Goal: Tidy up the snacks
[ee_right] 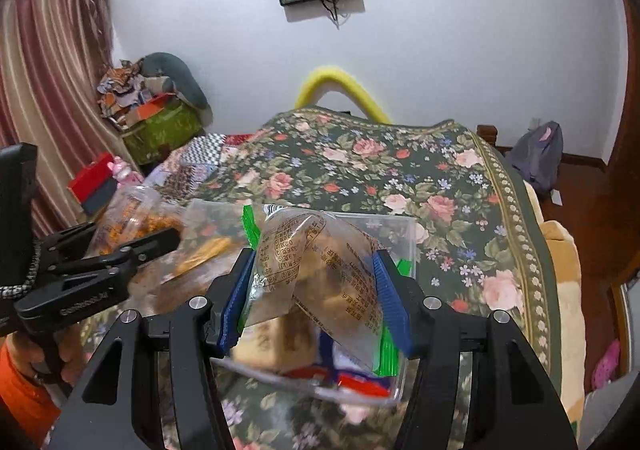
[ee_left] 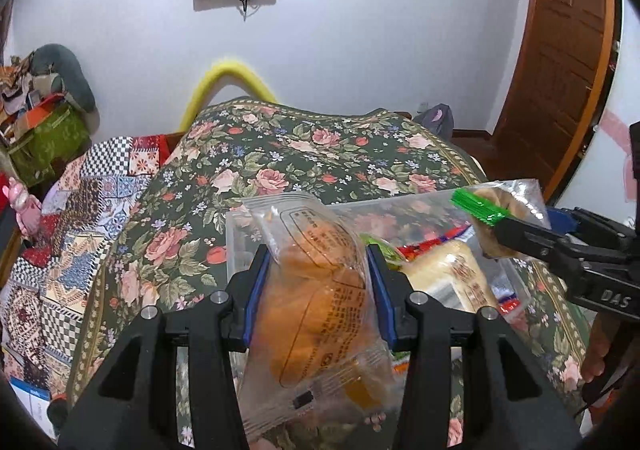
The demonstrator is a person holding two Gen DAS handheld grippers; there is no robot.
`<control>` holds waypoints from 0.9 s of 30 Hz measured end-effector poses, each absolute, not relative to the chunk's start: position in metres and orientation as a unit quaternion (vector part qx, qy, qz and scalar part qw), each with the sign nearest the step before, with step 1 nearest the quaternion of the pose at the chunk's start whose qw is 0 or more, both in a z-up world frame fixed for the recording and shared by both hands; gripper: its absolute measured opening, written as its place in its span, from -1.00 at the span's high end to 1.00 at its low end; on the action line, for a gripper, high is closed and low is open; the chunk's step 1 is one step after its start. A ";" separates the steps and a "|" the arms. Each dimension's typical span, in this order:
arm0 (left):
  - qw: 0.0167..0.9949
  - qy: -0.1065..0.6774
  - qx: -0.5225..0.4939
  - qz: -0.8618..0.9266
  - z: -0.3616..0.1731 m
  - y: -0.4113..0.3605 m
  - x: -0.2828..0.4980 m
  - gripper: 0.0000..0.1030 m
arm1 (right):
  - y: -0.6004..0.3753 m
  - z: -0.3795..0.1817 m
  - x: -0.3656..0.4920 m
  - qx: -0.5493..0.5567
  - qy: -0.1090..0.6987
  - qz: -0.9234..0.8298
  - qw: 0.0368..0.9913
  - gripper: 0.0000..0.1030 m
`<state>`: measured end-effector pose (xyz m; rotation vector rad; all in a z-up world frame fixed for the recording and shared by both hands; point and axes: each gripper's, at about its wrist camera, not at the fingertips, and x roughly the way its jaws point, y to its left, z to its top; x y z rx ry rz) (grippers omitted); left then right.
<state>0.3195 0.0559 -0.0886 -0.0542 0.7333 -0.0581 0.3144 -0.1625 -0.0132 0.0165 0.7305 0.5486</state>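
Note:
My left gripper [ee_left: 318,274] is shut on a clear packet with an orange bun [ee_left: 316,290], held above the near left part of a clear plastic box [ee_left: 236,250] on the floral bedspread. My right gripper [ee_right: 314,290] is shut on a clear, green-edged packet with a brown pastry [ee_right: 328,270], held over the same box [ee_right: 408,234]. In the left wrist view this green-edged packet [ee_left: 504,201] hangs at the right, above the box. In the box lie a pale wrapped cake [ee_left: 452,274] and red and blue wrappers [ee_right: 360,382]. The left gripper's packet [ee_right: 132,217] shows at the left of the right wrist view.
The floral bedspread [ee_left: 304,153] covers the bed, with a patchwork quilt [ee_left: 80,217] to the left. A green box with clutter [ee_right: 160,129] stands by the curtain. A wooden door [ee_left: 560,61] is at the right and a grey bag [ee_right: 536,153] lies on the floor.

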 end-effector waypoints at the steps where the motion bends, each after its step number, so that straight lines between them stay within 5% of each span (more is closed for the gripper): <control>1: 0.932 0.360 -0.031 -0.029 -0.091 0.058 0.324 0.11 | -0.161 -0.017 0.321 0.007 0.357 0.262 0.897 -0.07; 9: 0.924 0.379 -0.050 -0.025 -0.107 0.064 0.344 0.10 | -0.147 -0.031 0.339 -0.018 0.369 0.251 0.895 -0.10; 17: 0.908 0.414 -0.065 -0.022 -0.125 0.071 0.343 -0.14 | -0.145 -0.027 0.339 -0.011 0.382 0.253 0.889 -0.36; 27: 0.931 0.361 -0.050 -0.028 -0.079 0.062 0.294 -0.18 | -0.160 0.009 0.300 0.003 0.344 0.269 0.899 -0.40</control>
